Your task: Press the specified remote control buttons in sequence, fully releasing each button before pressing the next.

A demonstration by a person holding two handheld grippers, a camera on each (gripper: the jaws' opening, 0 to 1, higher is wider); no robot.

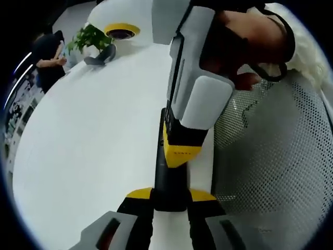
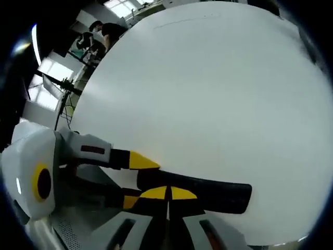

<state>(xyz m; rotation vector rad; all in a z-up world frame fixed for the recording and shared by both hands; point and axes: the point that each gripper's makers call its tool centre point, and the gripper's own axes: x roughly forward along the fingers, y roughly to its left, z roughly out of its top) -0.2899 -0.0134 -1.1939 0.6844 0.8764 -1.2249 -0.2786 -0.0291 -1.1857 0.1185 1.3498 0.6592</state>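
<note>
While the black remote (image 1: 169, 179) lies on the white table (image 1: 88, 146), it is hard to say how many buttons are done, because no button can be made out. In the left gripper view, the left gripper (image 1: 170, 200) has its two yellow-tipped jaws clamped on the near end of the remote, one on each side. The remote runs away from the camera toward the far side. The right gripper (image 1: 179, 153) comes in from above, held by a hand (image 1: 250, 47), and its yellow tip sits on top of the remote. I think this is a press going on right now, but I cannot tell if the tip is pushing down or just touching. More presses may be left, and the tip must lift off fully before the next one. The table is round, plain and white. At its far edge stand a green plant (image 1: 91, 36) and a yellow ring thing (image 1: 120, 31). A person (image 1: 48, 60) stands far left. A white mesh chair (image 1: 281, 156) is on the right, near the remote.

In the right gripper view, this gripper's own jaws look pressed together, with the yellow tips meeting over the remote (image 2: 208, 194). The left gripper (image 2: 132, 179) reaches in from the left and holds the remote's left end. The white table (image 2: 208, 88) spreads wide behind it. People (image 2: 99, 34) and windows show far off at the upper left.
</note>
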